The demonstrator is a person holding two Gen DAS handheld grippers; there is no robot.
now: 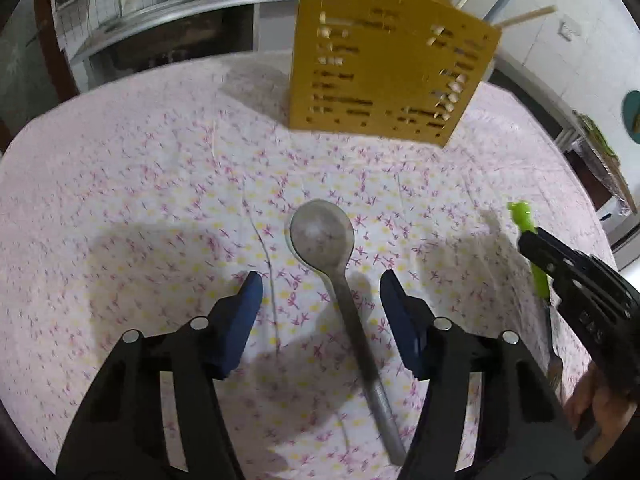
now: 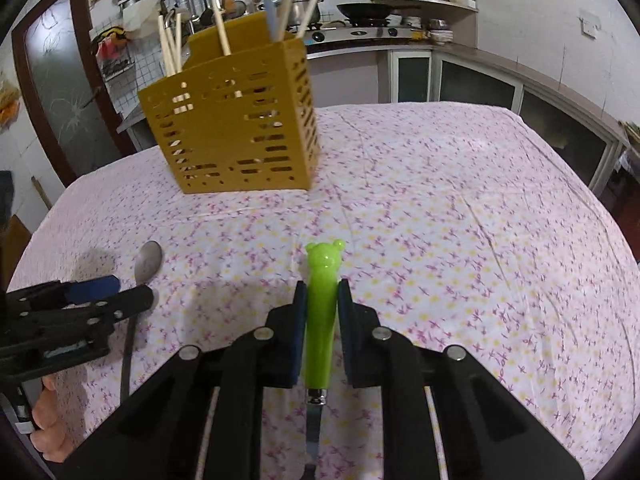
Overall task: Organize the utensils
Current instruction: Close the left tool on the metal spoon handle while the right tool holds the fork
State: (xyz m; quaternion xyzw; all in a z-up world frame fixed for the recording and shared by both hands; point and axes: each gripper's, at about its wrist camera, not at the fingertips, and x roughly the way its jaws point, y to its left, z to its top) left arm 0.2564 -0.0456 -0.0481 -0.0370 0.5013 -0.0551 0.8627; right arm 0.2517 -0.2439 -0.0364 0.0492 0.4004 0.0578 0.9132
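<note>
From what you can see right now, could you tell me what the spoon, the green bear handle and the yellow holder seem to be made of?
Spoon: probably metal, dull grey with a matte, slightly cloudy bowl.
Green bear handle: looks like moulded plastic, glossy and bright, ending in a shiny metal collar.
Yellow holder: likely rigid plastic, matte mustard walls with cut slots; blur leaves the finish uncertain.

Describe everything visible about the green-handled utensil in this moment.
The green-handled utensil has a glossy, plastic-looking lime handle topped with a small bear head with two round ears. A shiny metal collar joins it to a metal stem running back out of view; the left wrist view shows what look like fork tines. The right hand-held gripper is shut on the handle, blue pads on both sides, bear head pointing toward the yellow utensil holder.
</note>
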